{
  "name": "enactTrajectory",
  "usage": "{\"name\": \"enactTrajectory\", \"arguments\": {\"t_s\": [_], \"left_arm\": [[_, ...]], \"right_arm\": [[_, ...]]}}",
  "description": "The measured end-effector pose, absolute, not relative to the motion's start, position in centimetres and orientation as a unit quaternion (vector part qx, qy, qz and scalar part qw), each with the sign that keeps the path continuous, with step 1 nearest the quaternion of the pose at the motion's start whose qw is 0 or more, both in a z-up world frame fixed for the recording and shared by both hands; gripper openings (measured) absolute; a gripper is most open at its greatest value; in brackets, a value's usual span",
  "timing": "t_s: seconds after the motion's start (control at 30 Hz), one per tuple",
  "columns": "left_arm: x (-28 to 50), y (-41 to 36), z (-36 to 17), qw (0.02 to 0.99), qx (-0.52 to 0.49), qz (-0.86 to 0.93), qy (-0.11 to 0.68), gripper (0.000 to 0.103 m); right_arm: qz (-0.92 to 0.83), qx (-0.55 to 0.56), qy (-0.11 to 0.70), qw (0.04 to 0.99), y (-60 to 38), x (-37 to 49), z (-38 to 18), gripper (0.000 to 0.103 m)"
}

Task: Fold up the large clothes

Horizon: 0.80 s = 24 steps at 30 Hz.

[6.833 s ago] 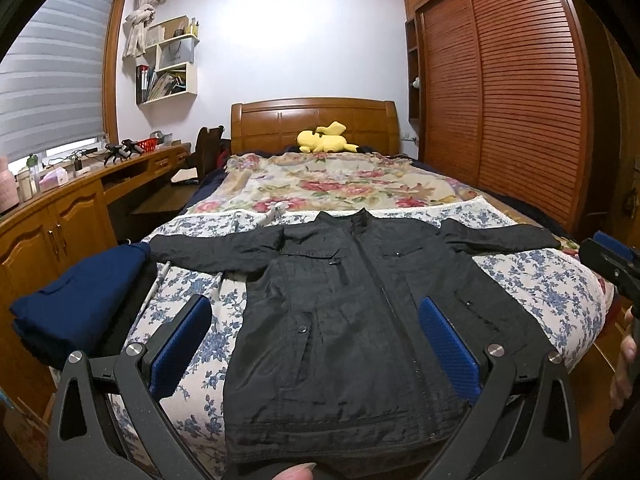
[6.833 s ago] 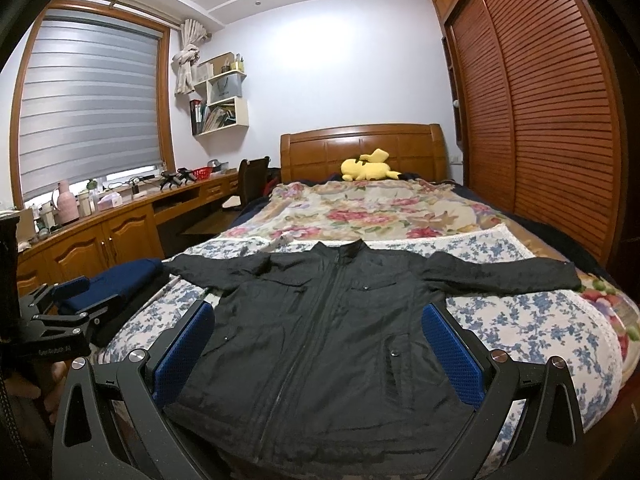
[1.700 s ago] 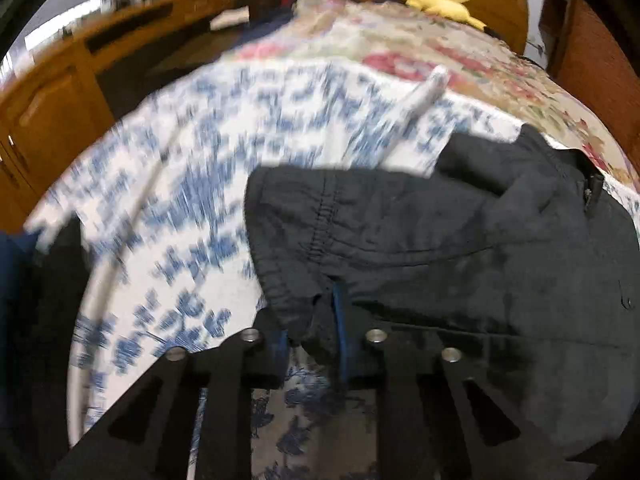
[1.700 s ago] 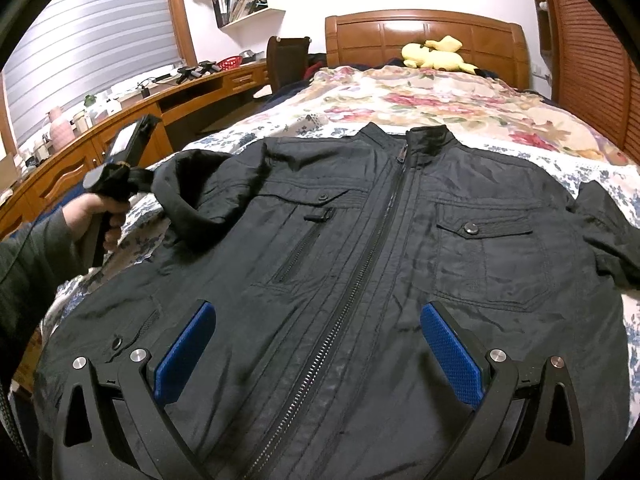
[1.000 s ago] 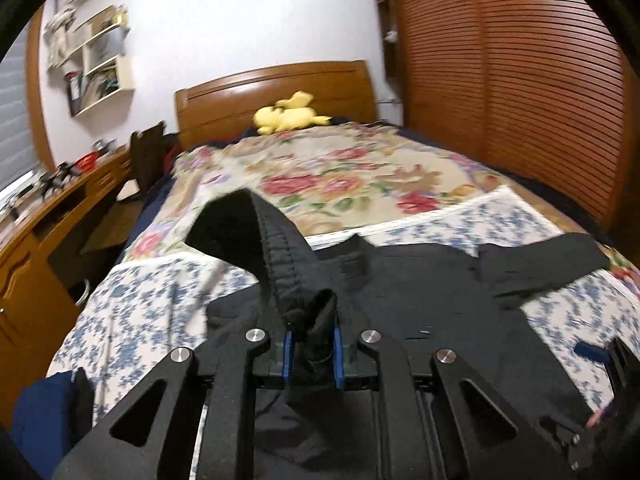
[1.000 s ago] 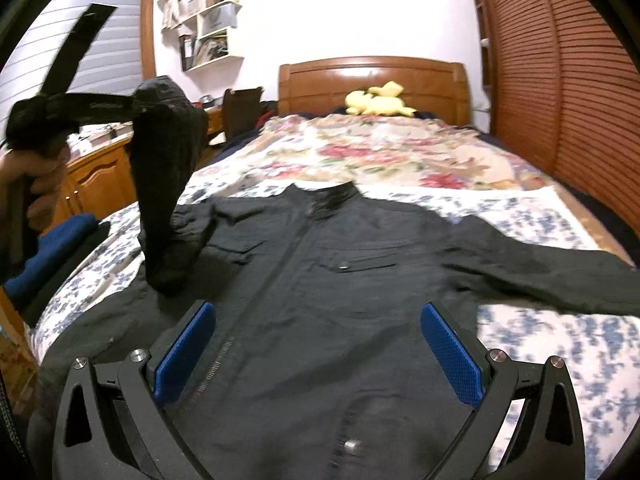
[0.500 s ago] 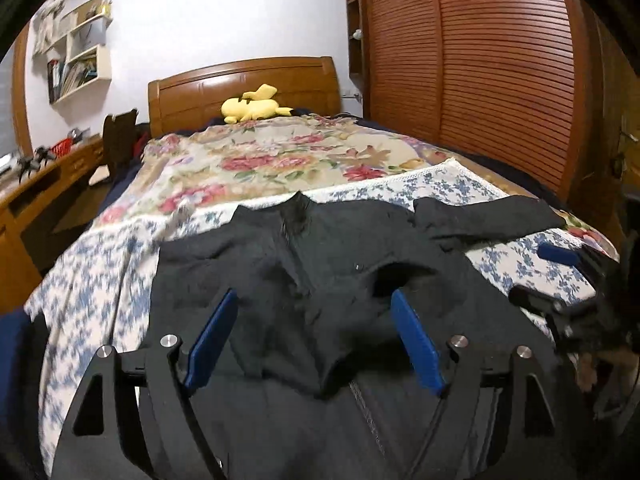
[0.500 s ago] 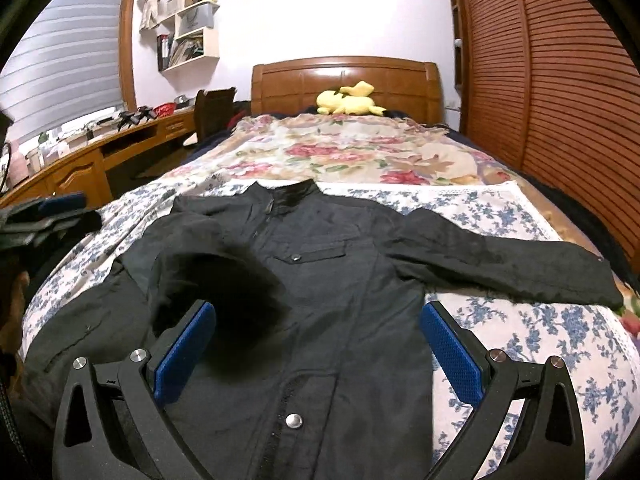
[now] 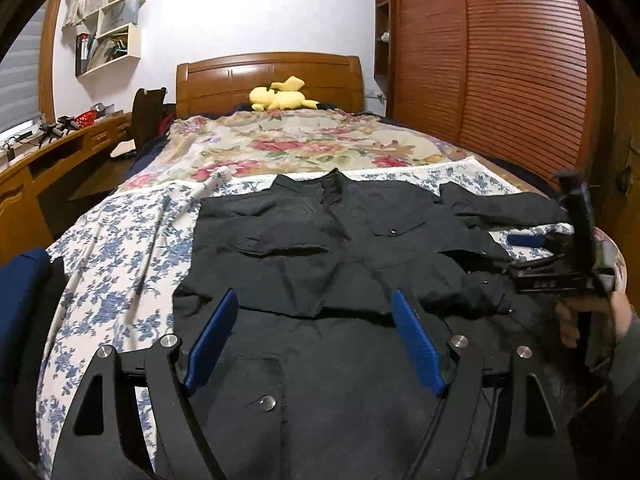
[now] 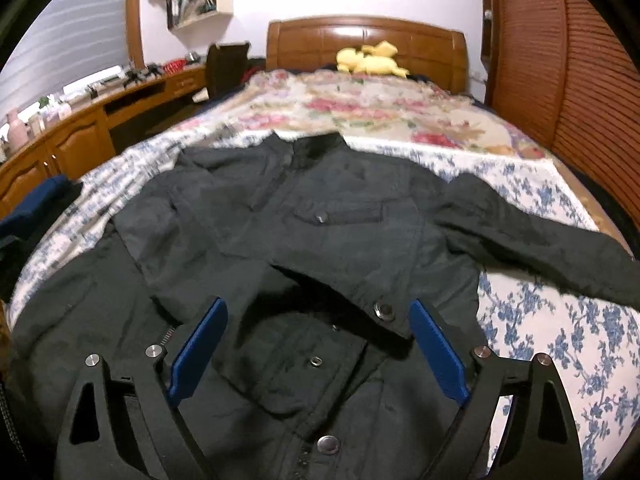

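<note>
1. A black jacket (image 9: 320, 264) lies front up on the bed (image 9: 120, 248), collar toward the headboard (image 9: 272, 76).
2. One sleeve (image 9: 280, 276) is folded across the jacket's chest; the other sleeve (image 9: 508, 208) stretches out to the right.
3. The left gripper (image 9: 314, 340) hangs over the jacket's lower part, its blue pads (image 9: 212, 336) wide apart with nothing pinched between them.
4. At the right edge a hand (image 9: 588, 316) holds the right gripper (image 9: 532, 252) near the outstretched sleeve; how its jaws stand is unclear.
5. A yellow plush toy (image 9: 280, 98) sits by the headboard.
6. A blue folded cloth (image 9: 20, 292) lies at the left edge.
</note>
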<state>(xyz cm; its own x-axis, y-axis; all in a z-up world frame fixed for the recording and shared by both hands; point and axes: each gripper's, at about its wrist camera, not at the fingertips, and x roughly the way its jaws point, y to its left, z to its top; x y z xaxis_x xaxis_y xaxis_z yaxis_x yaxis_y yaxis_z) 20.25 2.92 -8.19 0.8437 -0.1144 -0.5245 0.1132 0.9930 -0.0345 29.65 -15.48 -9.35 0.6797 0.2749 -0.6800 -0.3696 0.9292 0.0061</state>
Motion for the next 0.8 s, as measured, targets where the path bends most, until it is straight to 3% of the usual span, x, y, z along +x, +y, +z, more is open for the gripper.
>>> {"name": "enactTrajectory", "arguments": {"t_s": [0.2,0.33,0.57,0.63,0.7,0.8], "left_arm": [[19.0,4.4,-7.8,0.963,-0.01,-0.057,0.265,0.08],[18.8,4.6,-7.8,0.962,-0.01,-0.059,0.266,0.08],[18.7,4.7,-7.8,0.962,-0.007,-0.061,0.265,0.08],[18.7,4.6,-7.8,0.962,-0.006,-0.063,0.266,0.08],[18.8,4.4,-7.9,0.961,-0.004,-0.064,0.268,0.08],[19.0,4.1,-7.9,0.961,-0.002,-0.065,0.269,0.08]], "right_arm": [[0.177,-0.056,0.435,0.881,-15.6,32.2,-11.7,0.092],[0.188,-0.052,0.454,0.869,-15.4,32.6,-11.7,0.082],[0.184,-0.081,0.437,0.877,-15.9,30.9,-11.0,0.042],[0.186,-0.092,0.433,0.877,-15.7,30.3,-11.0,0.036],[0.198,-0.096,0.428,0.877,-15.9,29.3,-11.2,0.019],[0.216,-0.092,0.416,0.878,-15.8,28.9,-11.0,0.012]]}}
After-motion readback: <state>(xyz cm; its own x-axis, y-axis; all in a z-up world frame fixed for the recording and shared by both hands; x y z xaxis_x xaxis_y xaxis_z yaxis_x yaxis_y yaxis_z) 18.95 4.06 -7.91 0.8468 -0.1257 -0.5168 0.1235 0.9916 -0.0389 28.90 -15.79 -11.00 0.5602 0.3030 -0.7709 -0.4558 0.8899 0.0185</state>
